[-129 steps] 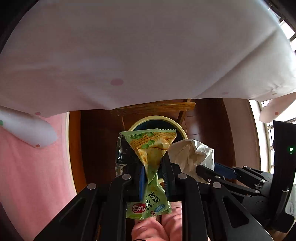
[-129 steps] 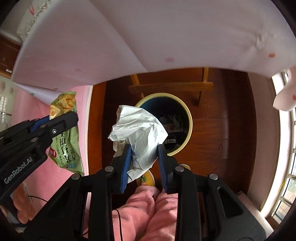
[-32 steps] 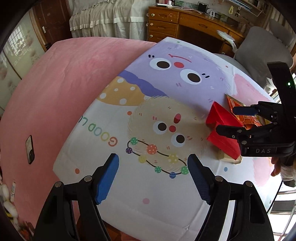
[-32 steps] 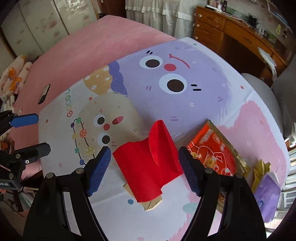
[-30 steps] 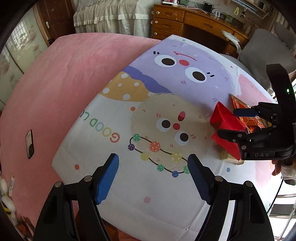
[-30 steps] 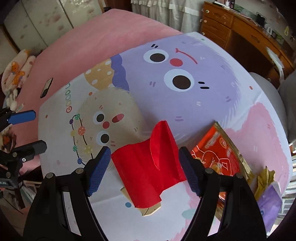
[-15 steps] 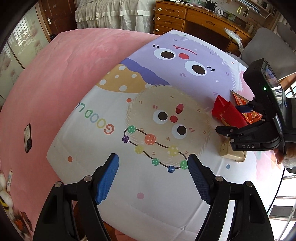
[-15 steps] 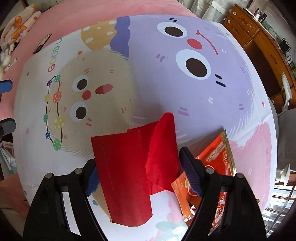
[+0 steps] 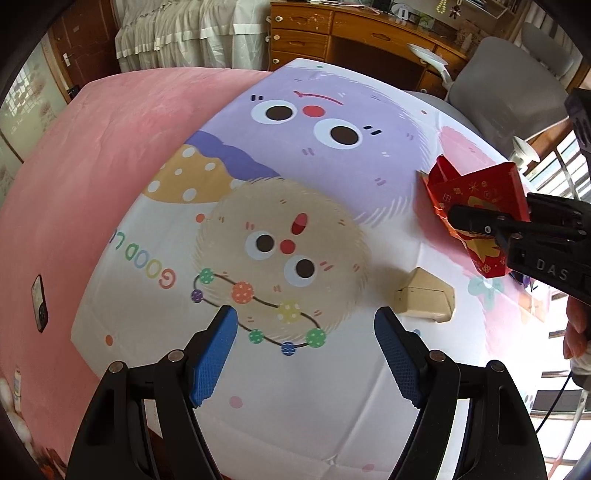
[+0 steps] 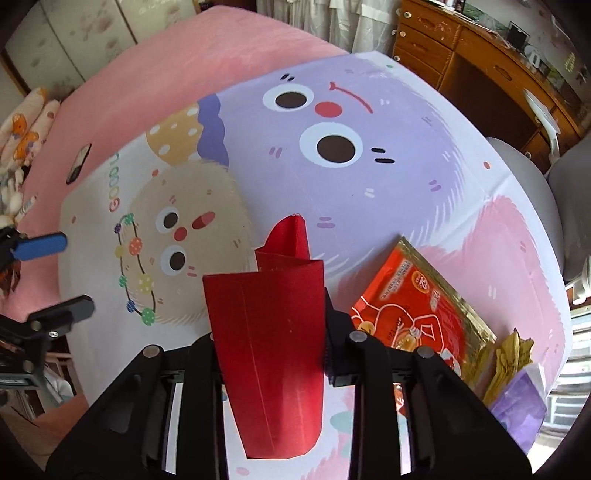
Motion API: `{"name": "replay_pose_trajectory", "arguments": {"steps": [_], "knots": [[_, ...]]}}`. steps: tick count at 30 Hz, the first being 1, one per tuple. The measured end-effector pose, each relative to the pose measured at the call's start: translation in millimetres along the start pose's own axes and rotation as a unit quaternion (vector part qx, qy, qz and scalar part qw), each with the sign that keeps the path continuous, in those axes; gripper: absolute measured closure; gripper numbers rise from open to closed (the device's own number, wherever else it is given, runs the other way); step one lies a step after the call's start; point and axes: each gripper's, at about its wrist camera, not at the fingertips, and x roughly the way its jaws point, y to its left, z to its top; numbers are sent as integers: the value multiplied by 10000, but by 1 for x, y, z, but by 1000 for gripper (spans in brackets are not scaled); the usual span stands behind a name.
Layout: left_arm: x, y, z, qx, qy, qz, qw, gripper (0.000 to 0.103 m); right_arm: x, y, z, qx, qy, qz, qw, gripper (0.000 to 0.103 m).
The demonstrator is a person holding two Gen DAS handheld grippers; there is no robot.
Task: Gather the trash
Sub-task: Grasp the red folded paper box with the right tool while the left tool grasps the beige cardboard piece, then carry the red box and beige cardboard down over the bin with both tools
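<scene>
Both hand-held grippers point steeply down over a pink bed [image 9: 110,147] spread with a white cartoon-monster printed sheet [image 9: 295,406], a wooden desk [image 9: 332,29] beyond. The right gripper [image 10: 269,332] is closing its jaws on a folded red paper envelope [image 10: 273,350], lifted off the sheet. The left gripper [image 9: 306,354] hangs wide open and empty, near a small beige cardboard box [image 9: 424,295]. An orange foil snack packet [image 10: 413,314] lies beside. The sheet reads "GOOD"; the right gripper's body reads "DAS".

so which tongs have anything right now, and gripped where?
Right tongs are closing on the red paper envelope, across its middle, lifted off the sheet. Left tongs are open, holding nothing.
</scene>
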Motion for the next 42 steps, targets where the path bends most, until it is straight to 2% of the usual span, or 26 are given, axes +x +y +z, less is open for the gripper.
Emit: {"name": "replay_pose_trajectory", "arguments": {"steps": [5, 11, 15, 19, 21, 22, 23, 28, 33, 42], "knots": [[18, -45, 12, 486, 264, -434, 9975, 25, -48, -16, -34, 868, -489, 26, 9950, 79], [59, -94, 18, 769, 765, -741, 9913, 25, -66, -36, -104, 1872, -478, -249, 9808, 81], [81, -115, 18, 902, 979, -749, 9883, 25, -64, -44, -144, 2303, -307, -275, 9722, 81], [94, -130, 18, 1125, 978, -486, 9876, 25, -62, -47, -165, 2527, -260, -202, 9670, 81], [99, -132, 19, 1144, 931, -398, 9883, 27, -61, -48, -171, 2598, -260, -163, 9652, 81], [98, -133, 19, 1165, 815, -323, 9893, 37, -61, -48, -173, 2630, -260, -133, 9644, 81], [98, -134, 20, 1215, 758, -295, 9893, 41, -60, -48, -173, 2653, -259, -123, 9637, 81], [95, -134, 18, 1377, 697, -187, 9878, 41, -58, -46, -174, 2754, -274, -60, 9609, 81], [70, -119, 8, 1470, 407, -123, 9882, 42, -57, -36, -174, 2787, -274, -62, 9600, 81], [3, -57, -20, 1602, -20, -387, 9863, 42, -64, 9, -170, 2871, -319, -139, 9573, 81]]}}
